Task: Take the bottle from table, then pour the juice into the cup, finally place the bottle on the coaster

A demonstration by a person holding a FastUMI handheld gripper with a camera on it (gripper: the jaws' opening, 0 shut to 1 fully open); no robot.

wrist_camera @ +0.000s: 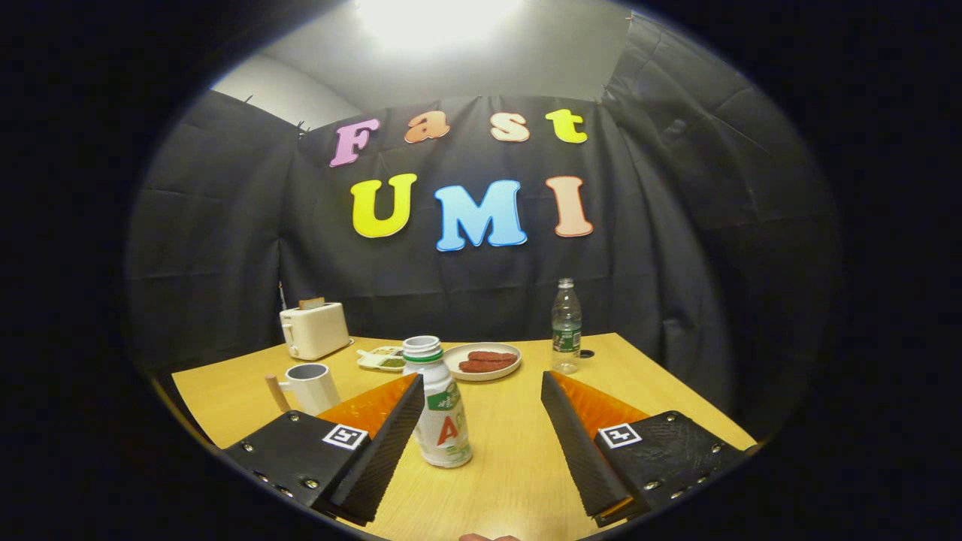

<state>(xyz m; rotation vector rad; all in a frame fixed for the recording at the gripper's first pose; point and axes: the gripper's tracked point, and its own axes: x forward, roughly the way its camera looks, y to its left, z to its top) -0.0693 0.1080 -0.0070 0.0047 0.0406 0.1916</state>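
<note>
A small white juice bottle (440,409) with a green neck band and an uncapped mouth stands upright on the wooden table (511,466). It sits between my fingers, close against the left finger (387,443), with a wide gap to the right one. My gripper (481,387) is open around it. A white cup (310,387) with a wooden handle stands to the left, beyond the left finger. A small dark round coaster (587,353) lies far back on the right, next to a clear water bottle (566,327).
A white toaster (314,329) stands at the back left. A plate of sausages (482,361) and a small dish of food (382,359) lie behind the juice bottle. The booth's black cloth wall closes off the far side of the table.
</note>
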